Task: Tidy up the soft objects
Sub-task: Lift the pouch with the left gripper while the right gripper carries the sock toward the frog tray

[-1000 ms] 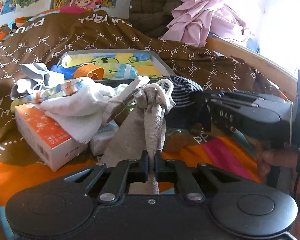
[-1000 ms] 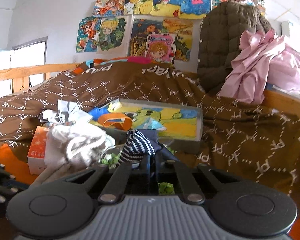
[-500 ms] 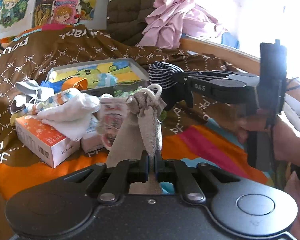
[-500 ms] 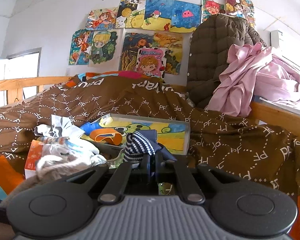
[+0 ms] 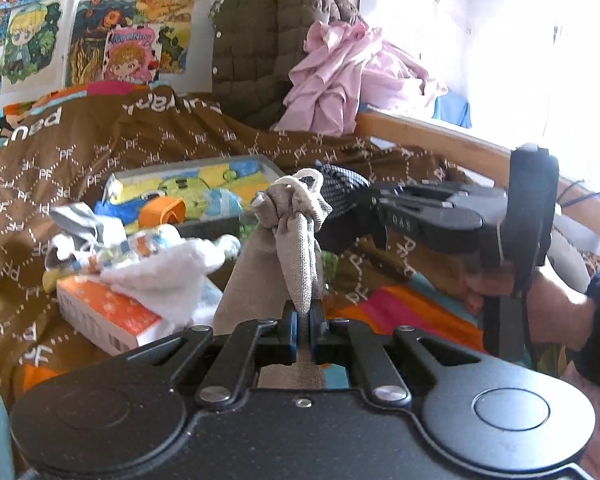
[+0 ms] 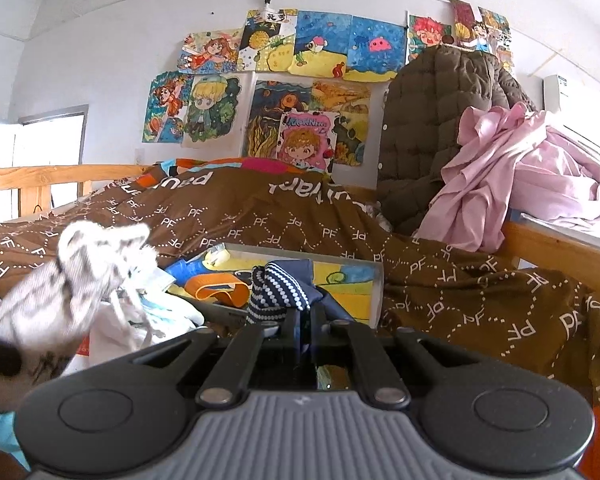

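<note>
Grey-beige woven fabric, gathered into a drawstring pouch (image 5: 298, 236) with a white cord loop at its top, is clamped between the closed jaws of the left hand-held gripper (image 5: 303, 322) at the lower centre of the left wrist view. The pouch rises from the jaws to mid-frame.

To its right in that view, the right hand-held gripper (image 5: 373, 208) enters from the right edge, carried by a hand (image 5: 539, 292) in a dark sleeve. Its jaws are closed on a navy-and-white striped knit sock (image 5: 341, 188). In the right wrist view the same sock (image 6: 274, 292) stands just above the jaws at lower centre.

Left of the pouch, a white fluffy cloth (image 5: 168, 268) lies over an orange-and-white cardboard box (image 5: 104, 316) on the brown patterned bedspread (image 5: 100, 136).

Further back, a shallow grey tray with a yellow and blue cartoon lining (image 5: 204, 176) rests on the bedspread and holds an orange band (image 5: 162, 210).

At the far end, a pink crumpled garment (image 5: 339, 84) lies against a brown quilted jacket (image 5: 260, 40) in the upper centre. Coloured drawings (image 6: 300, 44) cover the white wall.
</note>
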Demonstrator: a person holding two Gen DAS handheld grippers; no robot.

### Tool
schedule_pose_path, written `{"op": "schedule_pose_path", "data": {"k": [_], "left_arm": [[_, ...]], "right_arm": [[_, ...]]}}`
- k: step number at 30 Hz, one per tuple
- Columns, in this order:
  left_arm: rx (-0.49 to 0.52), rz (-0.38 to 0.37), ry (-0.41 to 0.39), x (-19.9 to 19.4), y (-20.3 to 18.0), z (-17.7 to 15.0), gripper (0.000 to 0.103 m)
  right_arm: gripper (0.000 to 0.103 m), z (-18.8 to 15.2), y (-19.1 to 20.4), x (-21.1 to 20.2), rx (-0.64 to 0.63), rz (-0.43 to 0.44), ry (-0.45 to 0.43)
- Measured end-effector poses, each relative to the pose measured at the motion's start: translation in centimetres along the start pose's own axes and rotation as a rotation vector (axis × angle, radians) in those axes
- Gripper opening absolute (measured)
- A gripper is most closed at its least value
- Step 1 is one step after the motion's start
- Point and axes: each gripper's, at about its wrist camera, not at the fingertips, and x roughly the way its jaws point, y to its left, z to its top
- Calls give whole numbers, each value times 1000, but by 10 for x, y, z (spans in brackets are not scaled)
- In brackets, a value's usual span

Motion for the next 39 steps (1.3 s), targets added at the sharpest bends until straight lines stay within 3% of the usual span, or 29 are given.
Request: {"op": "schedule_pose_path", "data": {"k": [12, 20, 27, 33, 39], "left_arm": [[-26, 1, -44, 9, 24, 39, 5], [20, 5, -34, 50, 80, 111, 5], [46, 64, -140, 95, 123, 149, 5], [9, 109, -165, 145, 161, 164, 5], [-110, 153, -103, 187, 206, 150, 5]], "right_arm": [[5, 24, 7, 2, 13, 27, -23], [5, 49, 10, 92, -28, 82, 2], [5, 71, 15, 170, -68, 150, 67], [5, 80, 23, 215, -30, 160, 142], [5, 74, 28, 246, -12, 150, 218]]}}
